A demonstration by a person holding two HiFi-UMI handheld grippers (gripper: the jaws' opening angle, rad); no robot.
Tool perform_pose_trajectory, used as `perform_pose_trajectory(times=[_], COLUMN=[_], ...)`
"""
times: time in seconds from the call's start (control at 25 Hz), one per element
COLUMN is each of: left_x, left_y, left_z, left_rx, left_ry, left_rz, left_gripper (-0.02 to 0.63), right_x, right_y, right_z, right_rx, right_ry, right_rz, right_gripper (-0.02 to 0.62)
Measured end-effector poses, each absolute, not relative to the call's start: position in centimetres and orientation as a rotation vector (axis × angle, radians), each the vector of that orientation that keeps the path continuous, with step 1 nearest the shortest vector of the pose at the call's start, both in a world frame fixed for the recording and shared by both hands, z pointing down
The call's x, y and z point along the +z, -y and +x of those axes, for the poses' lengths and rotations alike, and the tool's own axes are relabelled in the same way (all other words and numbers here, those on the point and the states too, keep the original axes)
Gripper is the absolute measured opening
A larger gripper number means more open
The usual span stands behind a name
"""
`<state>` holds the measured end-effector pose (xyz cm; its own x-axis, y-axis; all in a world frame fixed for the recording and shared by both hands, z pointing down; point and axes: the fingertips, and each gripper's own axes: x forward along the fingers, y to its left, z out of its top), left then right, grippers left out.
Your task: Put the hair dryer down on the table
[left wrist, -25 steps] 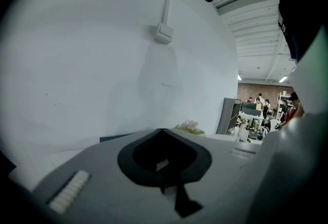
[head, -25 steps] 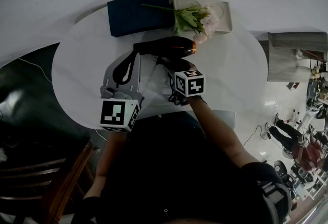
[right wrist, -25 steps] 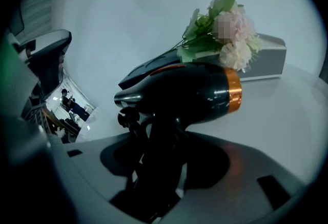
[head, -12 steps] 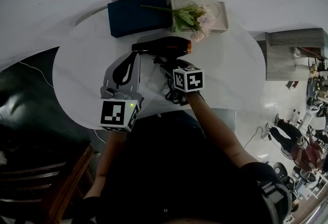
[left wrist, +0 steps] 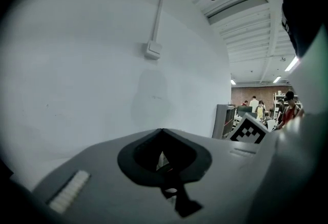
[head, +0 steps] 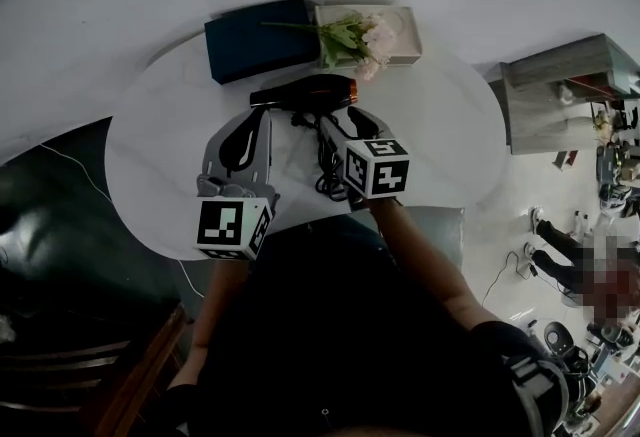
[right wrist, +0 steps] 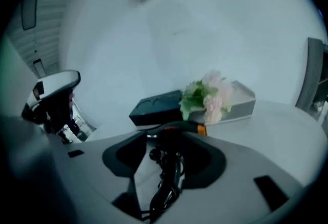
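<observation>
Left gripper (head: 258, 117) hovers over the counter's (head: 440, 125) near edge, fingers together, empty. Right gripper (head: 350, 125), fingers wide but closing, straddles the loose cord (head: 328, 160). Snagging it could drag the hair dryer (head: 305, 95), which lies toward the far edge beside the flowers (head: 350, 33).
</observation>
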<state>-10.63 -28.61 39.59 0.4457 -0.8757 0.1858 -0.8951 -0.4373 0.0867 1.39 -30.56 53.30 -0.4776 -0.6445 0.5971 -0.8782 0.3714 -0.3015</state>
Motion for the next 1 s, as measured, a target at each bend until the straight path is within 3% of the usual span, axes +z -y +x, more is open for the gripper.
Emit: perform_pose_trajectory(times=[0.12, 0.24, 0.64, 1.0], left_x=[38.0, 36.0, 25.8, 19.5], left_y=[28.1, 28.0, 28.1, 27.5], left_z=[-10.5, -10.7, -12.1, -13.4], left_rx=[0.138, 0.131, 0.06, -0.017], left_ry=[1.591, 1.638, 1.831, 1.871], left_rz=[2.542, 2.567, 2.658, 2.694], left_gripper=[0.012, 0.012, 0.012, 0.012], right_x=[47.9, 41.9, 25.2, 18.2], right_y=[31.2, 31.7, 31.1, 28.7], right_z=[2.2, 3.0, 4.2, 3.1], right_rx=[0.666, 0.473, -0.085, -0.281], right_ry=[2.339, 2.432, 2.59, 2.621], right_rz=[1.428, 1.539, 1.695, 1.709], right_gripper=[0.094, 0.031, 0.015, 0.015])
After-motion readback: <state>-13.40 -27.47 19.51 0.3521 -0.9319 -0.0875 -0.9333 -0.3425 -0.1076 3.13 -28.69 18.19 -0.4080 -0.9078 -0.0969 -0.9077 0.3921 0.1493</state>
